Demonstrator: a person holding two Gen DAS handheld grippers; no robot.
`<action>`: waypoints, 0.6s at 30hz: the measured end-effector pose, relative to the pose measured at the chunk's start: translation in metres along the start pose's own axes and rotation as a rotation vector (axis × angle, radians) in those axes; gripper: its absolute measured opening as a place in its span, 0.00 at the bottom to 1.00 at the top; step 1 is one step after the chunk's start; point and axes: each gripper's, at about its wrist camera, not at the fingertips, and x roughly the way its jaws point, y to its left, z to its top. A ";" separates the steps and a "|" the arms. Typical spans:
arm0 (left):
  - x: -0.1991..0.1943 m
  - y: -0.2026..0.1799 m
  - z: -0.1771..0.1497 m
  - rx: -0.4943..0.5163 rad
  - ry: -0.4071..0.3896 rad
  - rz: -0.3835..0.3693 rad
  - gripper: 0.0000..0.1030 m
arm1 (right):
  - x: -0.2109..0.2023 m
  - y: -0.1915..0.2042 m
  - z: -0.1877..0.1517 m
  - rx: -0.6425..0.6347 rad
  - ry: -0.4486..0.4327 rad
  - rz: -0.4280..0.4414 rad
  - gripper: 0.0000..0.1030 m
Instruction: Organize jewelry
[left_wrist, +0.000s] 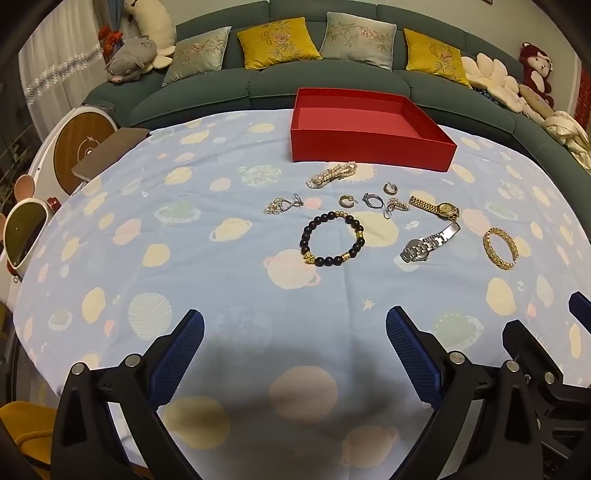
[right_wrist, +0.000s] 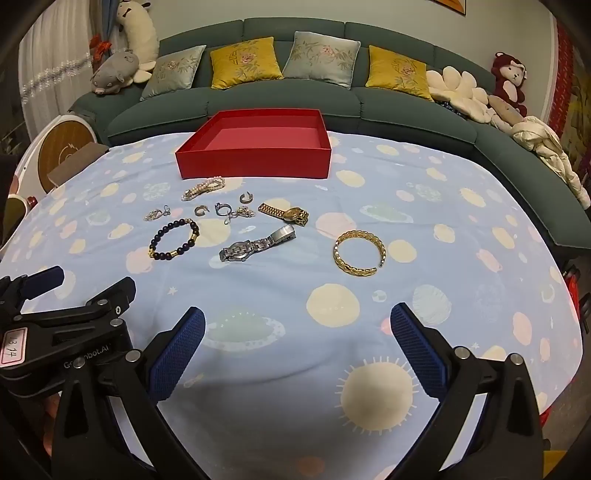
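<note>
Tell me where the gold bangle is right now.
The gold bangle lies flat on the planet-print cloth, rightmost of the jewelry in both views, right of the silver watch and apart from it.

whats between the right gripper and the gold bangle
Only bare planet-print tablecloth. In the right wrist view, the right gripper is open and empty, and the gold bangle lies straight ahead with no jewelry in the stretch between.

Living room, lamp-lit

Ahead of the jaws, a dark green sofa (right_wrist: 295, 99) carries yellow and grey cushions (right_wrist: 243, 62); plush toys (right_wrist: 511, 81) sit far right, white curtains (left_wrist: 55, 74) far left.
</note>
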 end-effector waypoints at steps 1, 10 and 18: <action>0.000 -0.001 -0.001 0.002 -0.003 0.002 0.93 | -0.001 0.000 -0.001 -0.005 0.001 -0.003 0.95; -0.005 0.003 0.001 0.018 -0.012 0.005 0.93 | 0.002 0.004 -0.003 0.014 0.010 0.016 0.95; -0.005 0.001 -0.001 0.013 -0.013 0.012 0.93 | -0.001 -0.001 -0.004 0.028 0.017 0.027 0.95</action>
